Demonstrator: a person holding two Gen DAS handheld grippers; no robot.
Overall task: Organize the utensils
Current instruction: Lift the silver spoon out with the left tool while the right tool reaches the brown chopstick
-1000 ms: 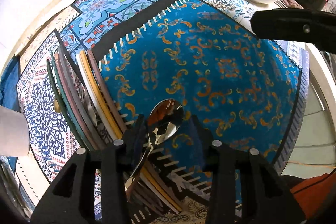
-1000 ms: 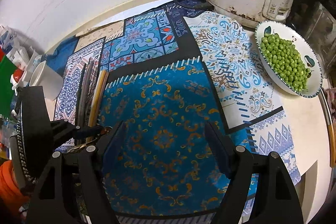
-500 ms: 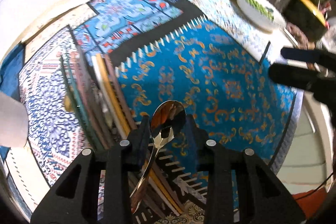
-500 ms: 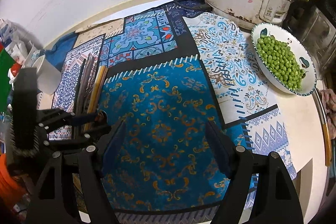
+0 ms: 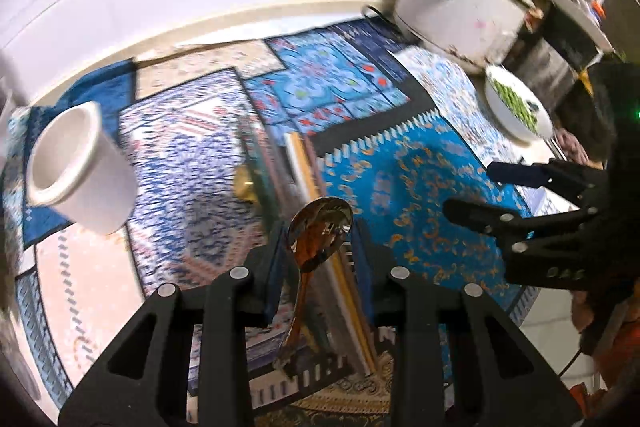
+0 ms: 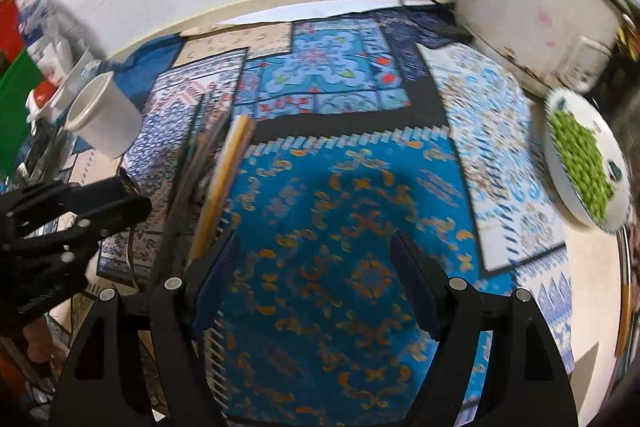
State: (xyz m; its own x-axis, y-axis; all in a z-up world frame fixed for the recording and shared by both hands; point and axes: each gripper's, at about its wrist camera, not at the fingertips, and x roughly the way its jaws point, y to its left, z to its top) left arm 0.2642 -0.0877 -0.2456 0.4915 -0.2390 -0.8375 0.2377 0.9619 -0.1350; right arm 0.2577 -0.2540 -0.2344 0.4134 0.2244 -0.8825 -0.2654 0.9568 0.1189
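My left gripper [image 5: 318,241] is shut on a shiny metal spoon [image 5: 320,231]: the bowl pokes up between the fingers and the handle hangs down below them. It hovers above a row of chopsticks and flat utensils [image 5: 298,167] lying on the patterned mats. A white cup [image 5: 76,163] stands to the left, its mouth tilted toward the camera. My right gripper [image 6: 316,279] is open over the blue and orange mat [image 6: 360,227], with nothing between its fingers. The right wrist view shows the left gripper [image 6: 80,203] at the left edge, below the white cup [image 6: 104,115].
A white rice cooker [image 6: 540,7] stands at the back right, its cord trailing along the wall. A white dish of green peas [image 6: 584,155] sits at the right counter edge. Boxes and packets [image 6: 24,67] crowd the far left. In the left wrist view the right gripper [image 5: 520,195] reaches in from the right.
My left gripper has risen and swung left with the spoon, bringing the white cup into its view. The right gripper has shifted sideways over the blue mat, still open.
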